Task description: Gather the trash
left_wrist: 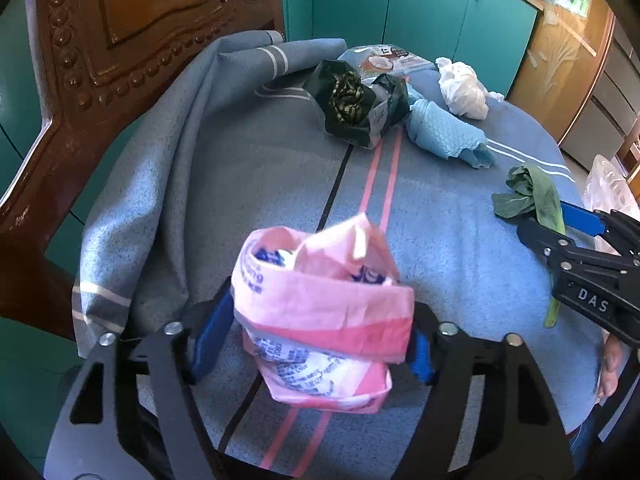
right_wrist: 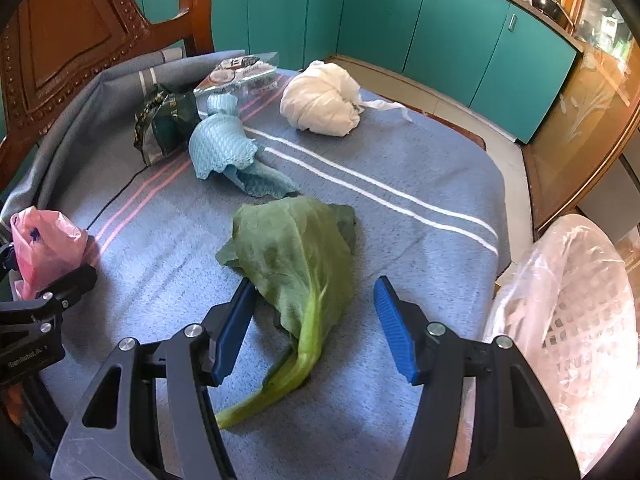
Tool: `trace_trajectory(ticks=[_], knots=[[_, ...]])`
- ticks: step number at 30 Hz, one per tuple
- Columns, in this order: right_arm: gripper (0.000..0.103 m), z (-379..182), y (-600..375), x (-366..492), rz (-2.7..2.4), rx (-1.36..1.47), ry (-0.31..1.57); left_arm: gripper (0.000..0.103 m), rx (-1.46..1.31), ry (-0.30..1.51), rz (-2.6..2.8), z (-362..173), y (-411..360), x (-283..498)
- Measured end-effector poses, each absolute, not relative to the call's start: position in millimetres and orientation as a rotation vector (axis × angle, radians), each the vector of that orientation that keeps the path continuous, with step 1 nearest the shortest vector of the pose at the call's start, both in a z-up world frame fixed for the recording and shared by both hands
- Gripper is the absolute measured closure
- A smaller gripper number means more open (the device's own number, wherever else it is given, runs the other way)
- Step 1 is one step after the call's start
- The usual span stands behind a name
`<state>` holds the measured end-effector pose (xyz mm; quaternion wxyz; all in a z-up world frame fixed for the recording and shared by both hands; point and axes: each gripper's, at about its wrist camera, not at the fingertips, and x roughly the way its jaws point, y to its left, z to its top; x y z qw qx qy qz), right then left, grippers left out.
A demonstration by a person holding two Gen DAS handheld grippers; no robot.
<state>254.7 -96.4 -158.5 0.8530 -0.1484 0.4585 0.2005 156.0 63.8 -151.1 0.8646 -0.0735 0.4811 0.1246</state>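
Observation:
My left gripper [left_wrist: 320,332] is shut on a crumpled pink plastic bag [left_wrist: 320,312] over the near part of the blue cloth-covered table [left_wrist: 260,184]; the bag also shows in the right wrist view [right_wrist: 44,248]. My right gripper [right_wrist: 316,324] is open, its blue pads on either side of a green vegetable leaf [right_wrist: 296,264] lying on the cloth; the leaf also shows in the left wrist view [left_wrist: 532,196]. Further back lie a blue rag [right_wrist: 228,148], a white crumpled bag [right_wrist: 320,100], a dark green wrapper [right_wrist: 164,124] and a clear food package [right_wrist: 240,72].
A white basket lined with a clear bag [right_wrist: 576,320] stands off the table's right edge. A carved wooden chair back [left_wrist: 120,40] rises at the far left. Teal cabinets [right_wrist: 440,16] line the back wall.

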Motion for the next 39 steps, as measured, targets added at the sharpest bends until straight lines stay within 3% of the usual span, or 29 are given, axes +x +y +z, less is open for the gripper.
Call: trace_trajectory(ticks=[3, 4, 6, 10, 29, 39], knots=[[0.046, -158.5, -96.5, 254.3, 0.428, -0.297, 0.968, 0.043, -0.154, 1.006, 0.247, -148.0, 64.4, 153.6], [0.059, -158.1, -96.4, 253.9, 0.462, -0.276, 0.979, 0.045, -0.152, 1.005, 0.241, -146.6, 64.5, 152.3], [0.074, -155.9, -95.0, 251.9, 0.476, -0.272, 0.979, 0.048, -0.152, 1.002, 0.232, -144.4, 64.4, 150.5], [0.084, -149.5, -96.2, 246.4, 0.5, -0.262, 0.957, 0.049, -0.153, 0.971, 0.228, -134.4, 63.1, 144.2], [0.085, -106.9, -122.9, 230.6, 0.515, -0.19, 0.843, 0.049, -0.085, 0.864, 0.227, -92.7, 40.2, 125.1], [0.085, -58.7, -208.6, 225.3, 0.452, 0.007, 0.731, 0.049, -0.053, 0.833, 0.149, -76.1, 11.4, 124.8]])
